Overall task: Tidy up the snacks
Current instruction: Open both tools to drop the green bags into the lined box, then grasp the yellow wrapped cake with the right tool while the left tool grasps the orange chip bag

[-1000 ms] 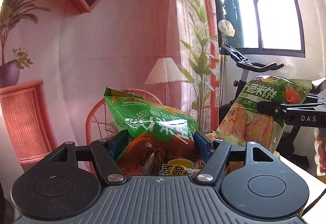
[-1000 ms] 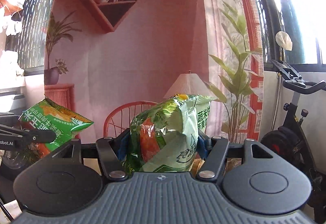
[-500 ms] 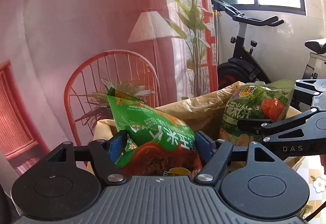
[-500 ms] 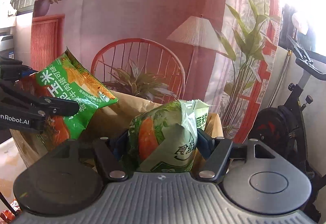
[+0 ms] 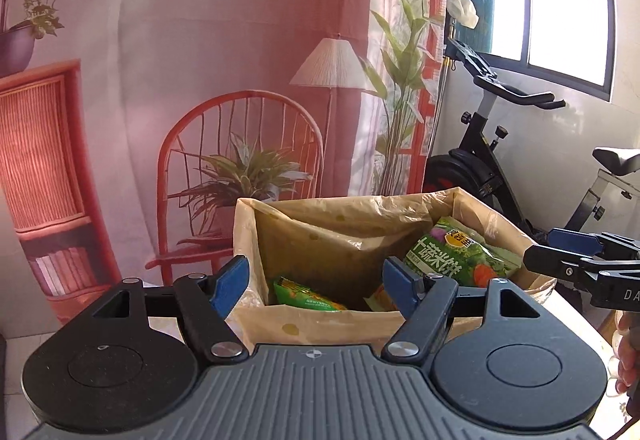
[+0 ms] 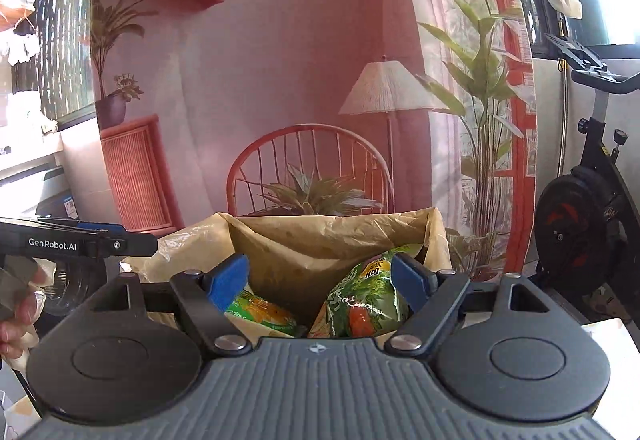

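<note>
Left gripper (image 5: 316, 282): our jaws stand apart, empty, above the paper bag (image 5: 320, 324).
Right gripper (image 6: 320, 282): our jaws are opening, clear of the vegetable cracker pack (image 6: 366, 300).
Snacks: that pack and the green chip pack (image 5: 308, 298) lie inside the bag, so both stay gathered.
Bag: near the tabletop's far edge.
</note>
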